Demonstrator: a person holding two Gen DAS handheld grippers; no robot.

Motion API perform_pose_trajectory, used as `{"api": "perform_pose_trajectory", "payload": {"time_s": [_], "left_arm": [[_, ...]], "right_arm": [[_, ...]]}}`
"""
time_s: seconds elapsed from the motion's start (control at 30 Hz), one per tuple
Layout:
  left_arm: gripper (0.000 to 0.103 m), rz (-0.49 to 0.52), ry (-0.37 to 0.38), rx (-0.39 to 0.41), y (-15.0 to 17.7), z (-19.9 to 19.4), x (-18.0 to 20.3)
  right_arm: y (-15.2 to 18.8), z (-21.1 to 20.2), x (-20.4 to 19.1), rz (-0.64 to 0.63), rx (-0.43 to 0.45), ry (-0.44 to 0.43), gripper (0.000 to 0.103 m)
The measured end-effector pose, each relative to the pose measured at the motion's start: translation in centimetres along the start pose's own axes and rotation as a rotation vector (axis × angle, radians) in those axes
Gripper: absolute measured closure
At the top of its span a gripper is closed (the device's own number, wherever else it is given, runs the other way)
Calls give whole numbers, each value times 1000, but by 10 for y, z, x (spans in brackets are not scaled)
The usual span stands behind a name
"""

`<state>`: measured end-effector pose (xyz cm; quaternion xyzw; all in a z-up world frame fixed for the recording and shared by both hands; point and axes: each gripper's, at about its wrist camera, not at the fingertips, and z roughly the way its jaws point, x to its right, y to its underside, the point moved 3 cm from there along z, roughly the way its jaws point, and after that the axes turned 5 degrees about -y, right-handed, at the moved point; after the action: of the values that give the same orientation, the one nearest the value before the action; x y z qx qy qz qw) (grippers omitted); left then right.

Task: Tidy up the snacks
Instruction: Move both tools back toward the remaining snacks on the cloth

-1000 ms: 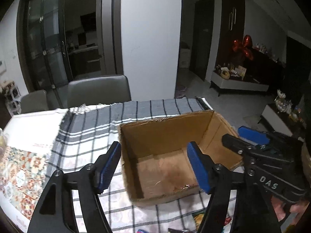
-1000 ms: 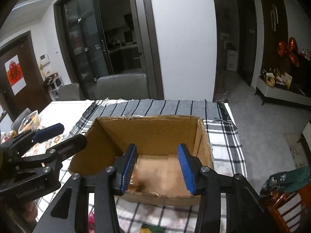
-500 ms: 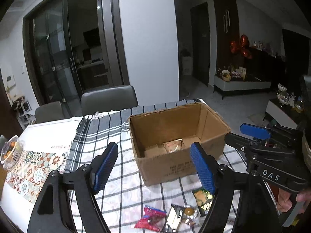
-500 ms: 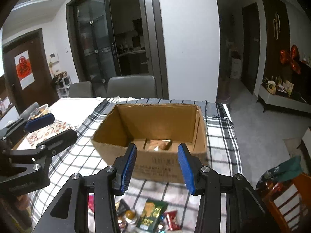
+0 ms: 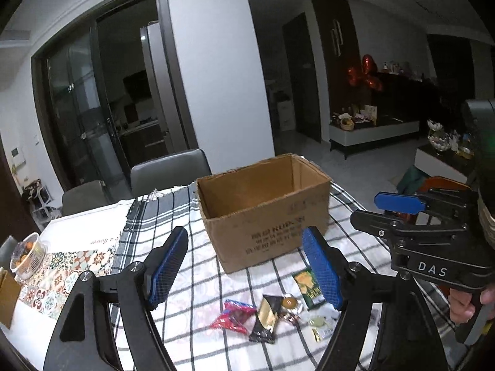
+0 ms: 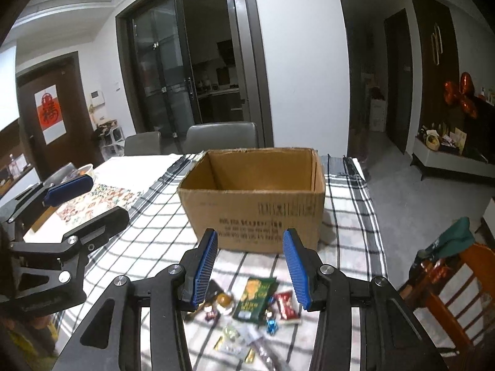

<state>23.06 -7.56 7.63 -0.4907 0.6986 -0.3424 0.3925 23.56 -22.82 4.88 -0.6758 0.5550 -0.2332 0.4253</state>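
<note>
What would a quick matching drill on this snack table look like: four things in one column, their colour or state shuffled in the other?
Things:
1. cardboard box
2. green packet
3. red wrapper
4. right gripper

States:
a. lying flat on the checked cloth, directly in front of the box
b. open, holding nothing
c. upright, top open
d. crumpled, left end of the snack pile

Pairs: 1-c, 2-a, 3-d, 4-b

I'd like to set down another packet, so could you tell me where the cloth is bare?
Bare checked cloth lies left of the cardboard box and to its right, toward the table edge. It is crowded in front of the box, around the green packet.
</note>
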Motion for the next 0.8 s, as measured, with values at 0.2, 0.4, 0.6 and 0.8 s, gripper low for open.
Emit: {"api": "perform_pose_trajectory", "payload": {"time_s": [0.2, 0.4, 0.6, 0.8], "left_arm": [[27, 22, 2, 5, 27, -15, 12], [27, 25, 22, -35, 54, -18, 22], [27, 29, 36, -70, 79, -15, 31], [27, 38, 27, -66, 94, -14, 38]], "right_arm": [[30, -10, -8, -42, -32, 10, 58], [56, -11, -9, -53, -69, 9, 58], [82, -4, -9, -58, -120, -2, 58], [103, 7, -10, -92, -164, -10, 58]]}}
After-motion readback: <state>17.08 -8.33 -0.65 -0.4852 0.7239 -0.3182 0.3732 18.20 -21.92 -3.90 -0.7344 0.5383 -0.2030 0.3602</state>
